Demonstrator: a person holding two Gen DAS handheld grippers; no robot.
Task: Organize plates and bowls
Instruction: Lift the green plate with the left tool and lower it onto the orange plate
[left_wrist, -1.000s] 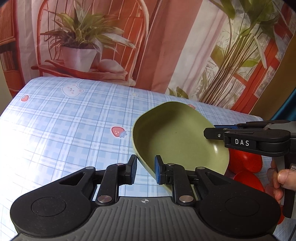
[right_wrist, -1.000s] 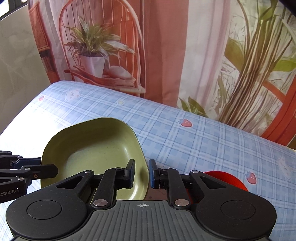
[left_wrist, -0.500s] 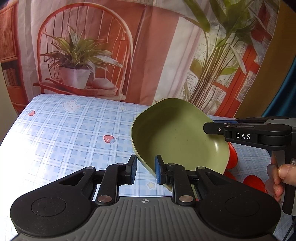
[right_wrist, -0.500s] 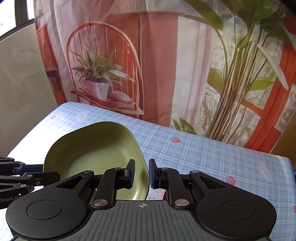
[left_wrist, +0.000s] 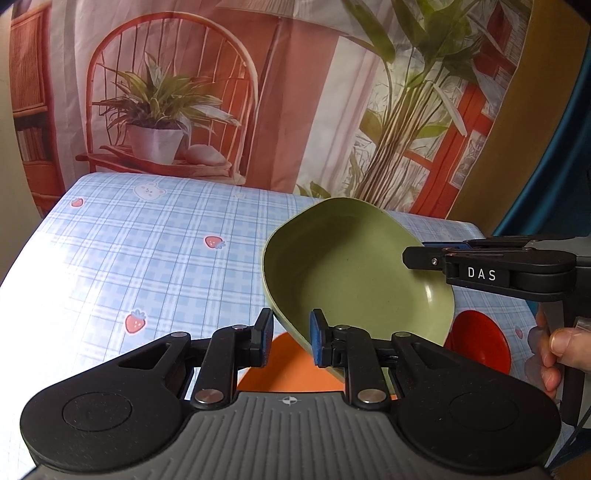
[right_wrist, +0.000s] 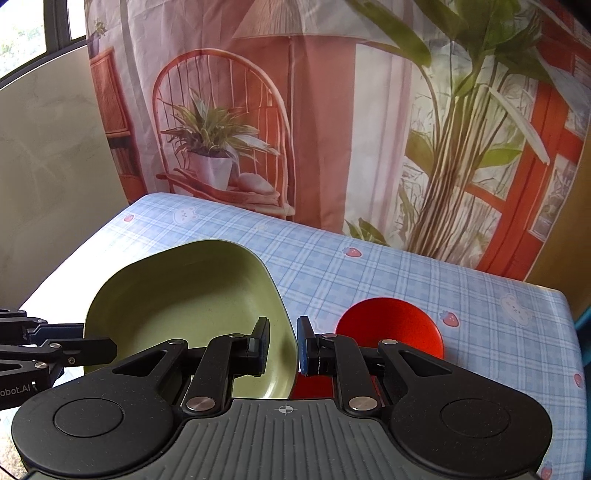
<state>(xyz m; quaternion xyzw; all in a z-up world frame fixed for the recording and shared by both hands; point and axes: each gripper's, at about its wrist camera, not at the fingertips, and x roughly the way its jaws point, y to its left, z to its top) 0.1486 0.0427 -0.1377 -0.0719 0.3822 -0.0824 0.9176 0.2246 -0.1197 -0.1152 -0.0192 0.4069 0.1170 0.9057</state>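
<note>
Both tools clenched on the green bowl's (left_wrist: 354, 269) rim, left tool (left_wrist: 291, 341) and right tool (right_wrist: 282, 345) on opposite sides; bowl held level between them above the desk (left_wrist: 155, 266); red plate (right_wrist: 391, 325) lies just right.

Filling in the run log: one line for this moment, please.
left claw: shut on green bowl | right claw: shut on green bowl | bowl: off table

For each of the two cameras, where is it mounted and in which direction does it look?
Left wrist: sits on the left gripper, looks forward and down over the table; the right gripper and a hand show at the right.
Right wrist: sits on the right gripper, looks the same way; the left gripper enters at the left.
Shared: the green bowl, clamped by its rim on both sides, a red plate, the printed backdrop.
</note>
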